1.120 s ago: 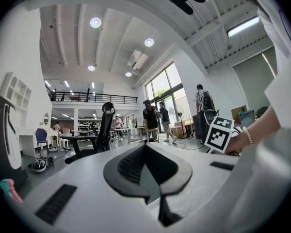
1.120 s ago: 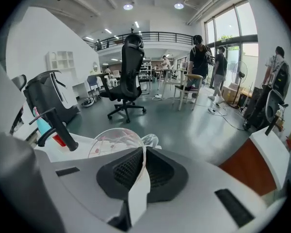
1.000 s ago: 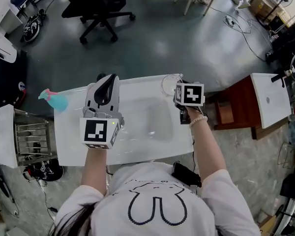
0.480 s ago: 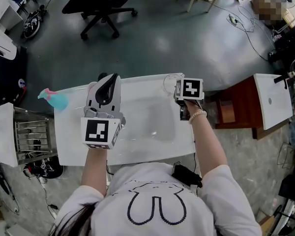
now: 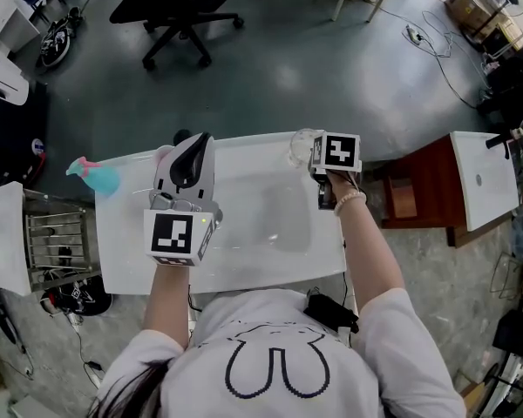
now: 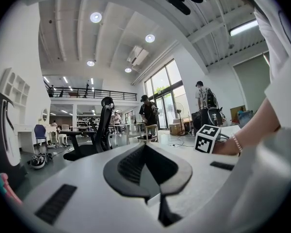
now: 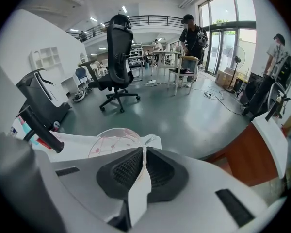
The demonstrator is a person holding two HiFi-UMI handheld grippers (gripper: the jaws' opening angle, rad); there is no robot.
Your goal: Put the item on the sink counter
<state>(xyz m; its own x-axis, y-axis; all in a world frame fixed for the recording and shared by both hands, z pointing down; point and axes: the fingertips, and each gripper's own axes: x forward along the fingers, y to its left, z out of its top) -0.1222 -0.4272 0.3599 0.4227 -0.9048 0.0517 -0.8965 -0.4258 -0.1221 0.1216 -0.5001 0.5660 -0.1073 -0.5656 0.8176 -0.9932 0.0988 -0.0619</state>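
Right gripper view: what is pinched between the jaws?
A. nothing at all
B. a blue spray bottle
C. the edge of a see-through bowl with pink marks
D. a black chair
C: the right gripper has its jaws closed on the thin edge of the clear bowl, whose pink-marked round side shows just past the jaws.
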